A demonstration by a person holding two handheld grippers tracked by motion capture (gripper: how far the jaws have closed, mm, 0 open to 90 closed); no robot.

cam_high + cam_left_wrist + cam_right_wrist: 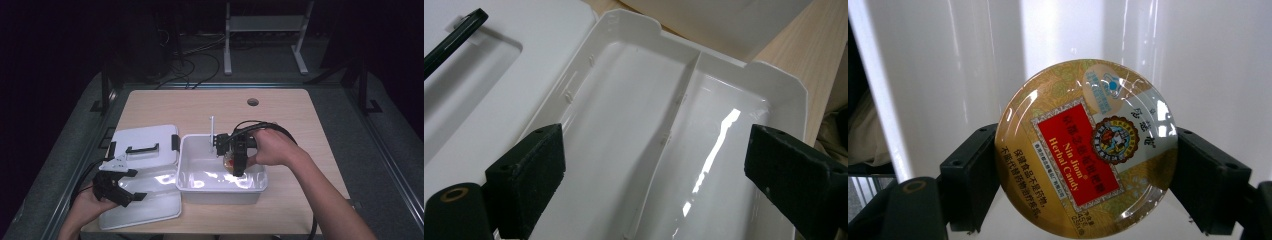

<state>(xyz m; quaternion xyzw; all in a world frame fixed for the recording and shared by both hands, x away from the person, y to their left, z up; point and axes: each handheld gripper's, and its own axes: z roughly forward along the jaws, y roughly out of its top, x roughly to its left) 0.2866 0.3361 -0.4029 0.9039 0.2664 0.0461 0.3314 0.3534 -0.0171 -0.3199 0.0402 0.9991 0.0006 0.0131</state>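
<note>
Dark room, wooden table (280,107) under one bright lamp.

Round candy tin (1087,150), gold with red label, clamped edge to edge between jaws of right gripper (237,159), lid face turned to that gripper's camera. Held low inside white bin (187,165) at middle of table, near its right end, white wall close behind. Not yet resting on bin floor, as far as can be told; likely being lowered in for storage. Pinched by rim so flat face stays free and tin can be laid down without tipping.

Left gripper (119,186) at near left corner, jaws spread wide, gripping nothing. Hovering over shallow white tray (684,130), split lengthwise by thin divider, both halves bare. Probably waiting to seat tray in bin once tin is down.

White lid (145,145) with black handle and side latches lying flat just left of bin, behind tray, parked clear of the opening.

Thin white stick (212,131) upright at bin's far rim; purpose unclear.
</note>
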